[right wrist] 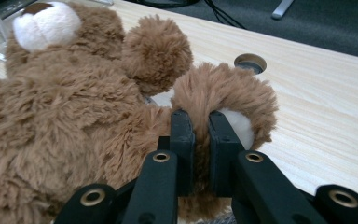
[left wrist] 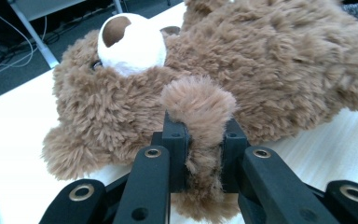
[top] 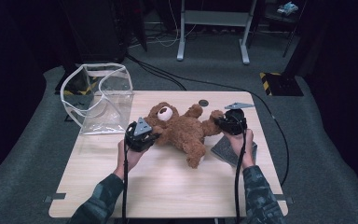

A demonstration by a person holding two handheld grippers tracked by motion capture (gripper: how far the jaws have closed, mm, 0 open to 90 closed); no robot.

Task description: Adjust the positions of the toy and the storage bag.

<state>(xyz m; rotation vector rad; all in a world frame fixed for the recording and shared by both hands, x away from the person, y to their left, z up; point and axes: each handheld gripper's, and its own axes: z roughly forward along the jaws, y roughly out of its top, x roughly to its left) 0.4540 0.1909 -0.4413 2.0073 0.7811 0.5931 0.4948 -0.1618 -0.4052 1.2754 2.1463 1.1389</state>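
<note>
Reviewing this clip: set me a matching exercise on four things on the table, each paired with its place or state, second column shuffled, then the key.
Column one:
1. teddy bear
2. clear plastic bag
3. left gripper
4. grey patterned pad

Column two:
A. stands open at the table's far left corner
B. lies under the right hand, near the table's right edge
C. lies sprawled mid-table, white muzzle facing up
D. jaws clamped on a furry brown limb

Pairs: 1-C, 2-A, 3-D, 4-B
</note>
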